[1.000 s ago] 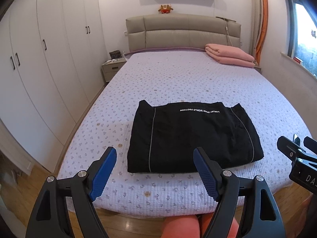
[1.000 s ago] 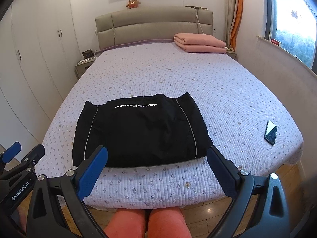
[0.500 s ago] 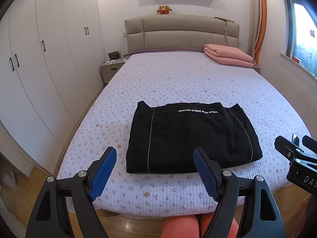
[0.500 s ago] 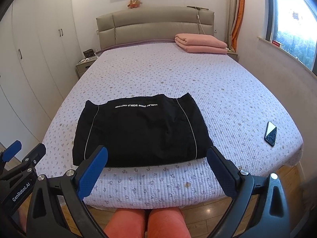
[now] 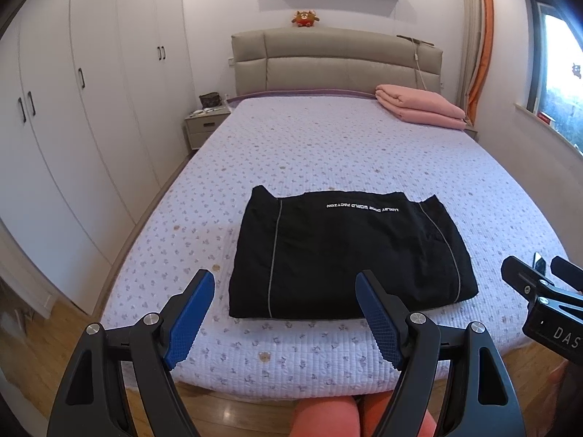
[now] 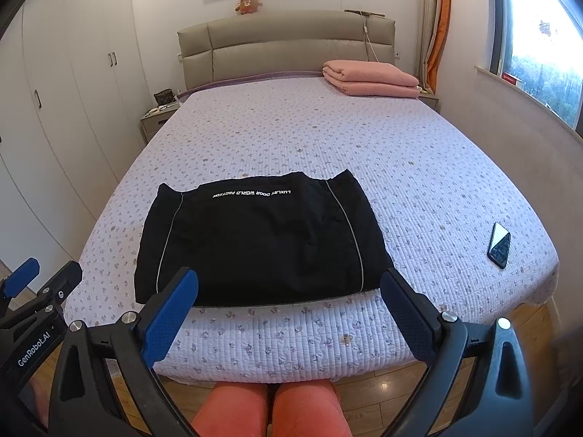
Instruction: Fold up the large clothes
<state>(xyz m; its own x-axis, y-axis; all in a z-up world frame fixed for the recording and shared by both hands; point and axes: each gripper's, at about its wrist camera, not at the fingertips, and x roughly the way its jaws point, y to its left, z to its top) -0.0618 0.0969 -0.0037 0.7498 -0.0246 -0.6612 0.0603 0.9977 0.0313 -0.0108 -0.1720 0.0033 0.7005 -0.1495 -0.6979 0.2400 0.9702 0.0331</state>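
**Left wrist view: folded garment flat on the bed, both grippers held off it**

Left wrist view has the black garment (image 5: pixel 349 255) lying folded in a neat rectangle near the foot of the bed (image 5: pixel 328 153), white lettering along its far edge. The left gripper (image 5: pixel 284 313) hangs short of it, blue pads spread wide, nothing between them. The right gripper (image 6: pixel 289 313) is likewise parted and empty. A phone (image 6: pixel 499 244) lies to the right; a pink blanket (image 6: pixel 371 78) sits far off by the headboard.
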